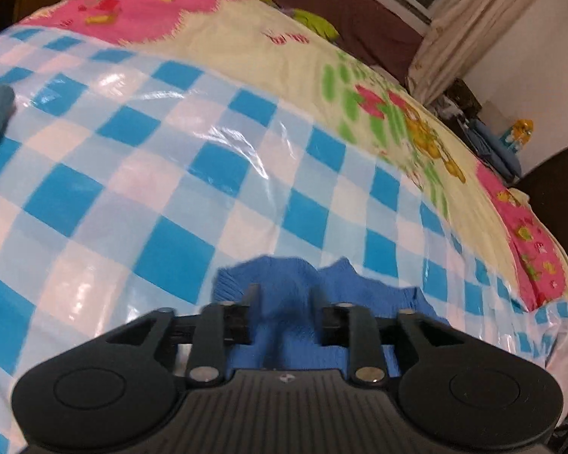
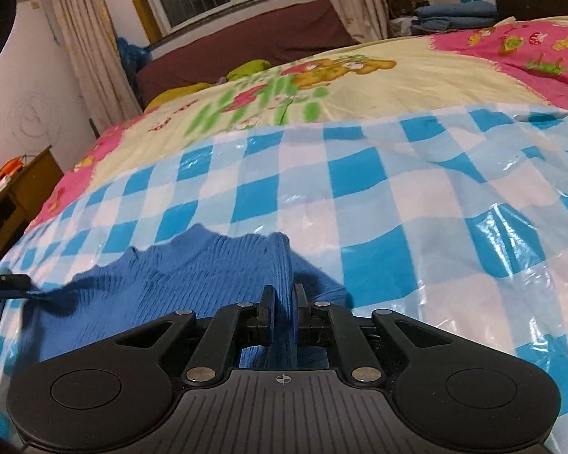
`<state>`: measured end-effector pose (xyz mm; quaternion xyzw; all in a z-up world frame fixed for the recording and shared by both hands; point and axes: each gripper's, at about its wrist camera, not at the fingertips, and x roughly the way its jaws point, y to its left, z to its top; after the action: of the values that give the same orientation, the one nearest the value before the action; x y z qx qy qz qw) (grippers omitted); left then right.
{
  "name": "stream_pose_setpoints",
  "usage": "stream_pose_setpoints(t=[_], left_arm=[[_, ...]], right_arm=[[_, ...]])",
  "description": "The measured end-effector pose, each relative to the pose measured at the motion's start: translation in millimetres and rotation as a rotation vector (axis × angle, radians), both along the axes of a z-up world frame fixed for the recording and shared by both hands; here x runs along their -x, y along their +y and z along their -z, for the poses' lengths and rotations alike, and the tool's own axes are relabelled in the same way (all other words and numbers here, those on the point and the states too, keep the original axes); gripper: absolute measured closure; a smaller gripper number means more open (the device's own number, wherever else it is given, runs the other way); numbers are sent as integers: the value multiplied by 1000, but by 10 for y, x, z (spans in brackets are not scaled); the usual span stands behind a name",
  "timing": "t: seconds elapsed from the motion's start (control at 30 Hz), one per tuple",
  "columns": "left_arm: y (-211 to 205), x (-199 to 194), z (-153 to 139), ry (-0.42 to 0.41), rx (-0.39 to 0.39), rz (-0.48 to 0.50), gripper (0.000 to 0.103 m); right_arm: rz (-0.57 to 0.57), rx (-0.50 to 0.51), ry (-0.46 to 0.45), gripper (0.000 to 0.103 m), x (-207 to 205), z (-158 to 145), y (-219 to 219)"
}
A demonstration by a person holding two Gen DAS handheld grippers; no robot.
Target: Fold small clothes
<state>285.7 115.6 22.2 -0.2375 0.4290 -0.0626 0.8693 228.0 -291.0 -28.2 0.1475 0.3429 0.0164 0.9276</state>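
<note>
On the checked plastic sheet [image 2: 397, 196], your right gripper [image 2: 283, 299] pinches the blue sweater [image 2: 193, 268]. Your left gripper [image 1: 284, 295] straddles it, jaws apart. Folding looks barely begun.

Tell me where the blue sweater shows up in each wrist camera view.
Left wrist: blue sweater bottom centre, bunched between the left gripper fingers.
Right wrist: blue sweater lower left to centre, a fold pinched in the right gripper.
Shared landmark: the blue checked sheet beneath it.
</note>
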Motion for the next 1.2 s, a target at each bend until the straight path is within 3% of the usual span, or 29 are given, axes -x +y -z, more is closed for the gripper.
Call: stream_pose_setpoints(t=[0.2,0.27,0.3,0.5,0.63,0.7,0.77,0.8,0.87,0.93,1.07,1.2], left_arm=[[274,140,67,32,14,-52,61],[315,264,123,46,2,-28,60],[311,342,159,56,-14,-8,60],[122,723,396,94,-53,130,56],[5,717,615,132,-99,160,51],[-15,699,648,149,-97,140,51],[-64,709,602,152,-102,163,52],[-97,718,589,159,-102,190,54],[-154,753,604,171,-121,222,57],[-166,768,624,180,-127,228,59],[-61,785,646,225,-14,200,64],[-109,965,645,253,14,249,66]], right_arm=[[23,-78,24,80,35,37,-89],[22,-125,35,53,124,41,-128],[10,-143,36,48,182,47,-137],[-76,-171,101,36,491,167,-23],[-98,-150,130,32,481,290,76],[-98,-159,130,32,469,309,94],[-86,-179,133,41,481,294,105],[-101,-192,136,58,485,280,114],[-113,-188,149,74,513,264,149],[-107,-203,173,79,498,299,136],[-84,-265,208,83,487,324,60],[-135,-220,229,84,638,211,49]])
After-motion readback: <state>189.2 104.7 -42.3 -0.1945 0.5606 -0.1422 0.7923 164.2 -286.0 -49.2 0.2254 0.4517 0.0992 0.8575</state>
